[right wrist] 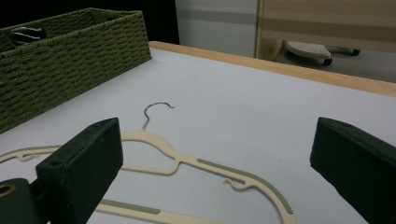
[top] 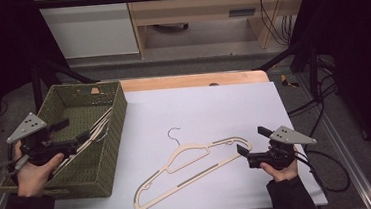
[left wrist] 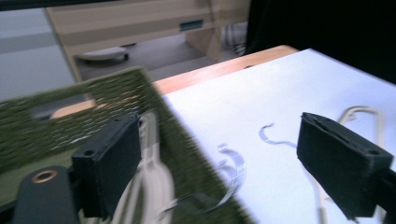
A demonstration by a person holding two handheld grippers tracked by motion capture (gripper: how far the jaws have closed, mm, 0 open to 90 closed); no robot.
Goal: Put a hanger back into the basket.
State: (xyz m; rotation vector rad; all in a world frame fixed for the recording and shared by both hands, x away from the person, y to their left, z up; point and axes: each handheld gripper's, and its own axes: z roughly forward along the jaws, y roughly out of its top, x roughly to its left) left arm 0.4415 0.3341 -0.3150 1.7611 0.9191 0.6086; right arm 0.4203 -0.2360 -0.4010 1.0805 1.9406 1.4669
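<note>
A wooden cabinet (top: 191, 6) stands beyond the table (top: 196, 80), with black cables (top: 275, 22) hanging beside it.

Both hand-held grippers, left (top: 72, 129) and right (top: 251, 142), wide open.

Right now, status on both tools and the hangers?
Left tool open, empty, over the basket. Hangers in basket. Right tool open beside the hanger on the table. Nothing in the way.
</note>
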